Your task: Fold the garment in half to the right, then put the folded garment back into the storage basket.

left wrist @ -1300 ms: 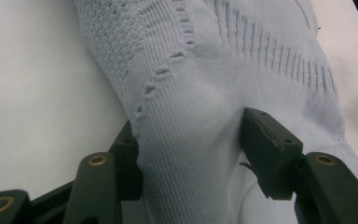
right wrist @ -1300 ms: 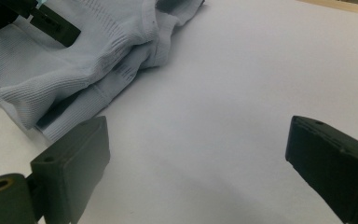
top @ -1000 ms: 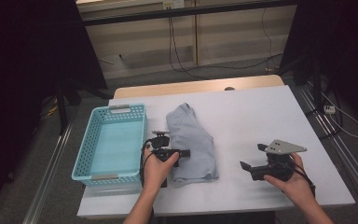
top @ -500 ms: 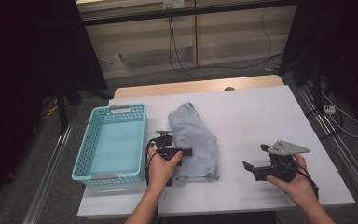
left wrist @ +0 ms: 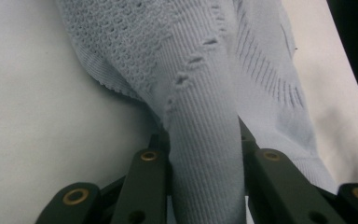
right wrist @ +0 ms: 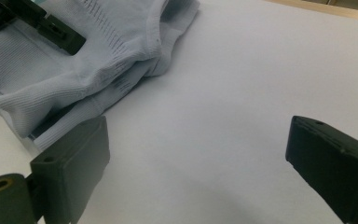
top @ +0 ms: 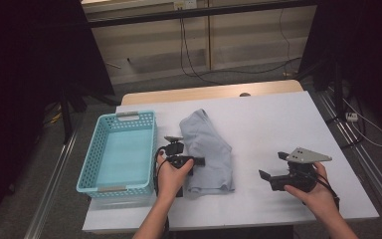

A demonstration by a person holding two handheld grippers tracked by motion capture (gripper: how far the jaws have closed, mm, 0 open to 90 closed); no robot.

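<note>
A folded light-blue knit garment (top: pixel 210 149) lies on the white table (top: pixel 278 119), just right of the basket. My left gripper (top: pixel 195 162) is at the garment's left edge, held by a hand. In the left gripper view its jaws (left wrist: pixel 203 140) have just been closing and now pinch a raised fold of the garment (left wrist: pixel 205 84). My right gripper (top: pixel 273 165) hovers open over bare table to the garment's right. In the right gripper view, nothing is between my right gripper's (right wrist: pixel 200 158) wide jaws; the garment (right wrist: pixel 98 51) and the left gripper (right wrist: pixel 37 23) lie beyond.
A light-blue plastic basket (top: pixel 92 154) stands at the table's left, close beside my left hand, with nothing in it. Bare wood shows along the table's far edge (top: pixel 214 92). Cables run across the floor beyond.
The left gripper's jaws have drawn closer together on the garment's edge. Both hands have kept their places.
</note>
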